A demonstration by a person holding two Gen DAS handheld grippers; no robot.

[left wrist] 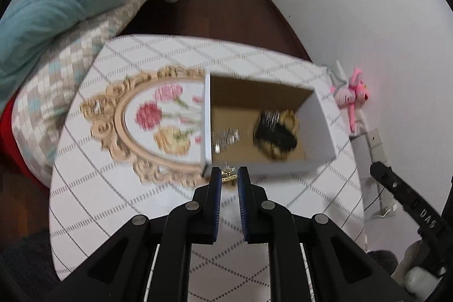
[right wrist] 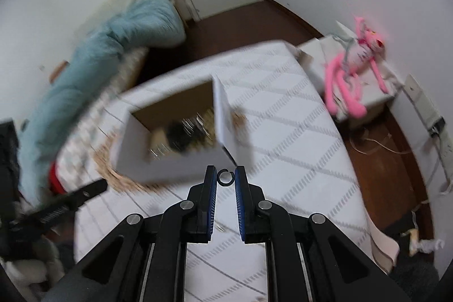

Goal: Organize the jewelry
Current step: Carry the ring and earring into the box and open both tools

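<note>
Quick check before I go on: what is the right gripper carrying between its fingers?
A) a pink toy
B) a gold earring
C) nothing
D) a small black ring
D: in the right wrist view, the right gripper has a small black ring pinched at its fingertips, just short of the white box.
</note>
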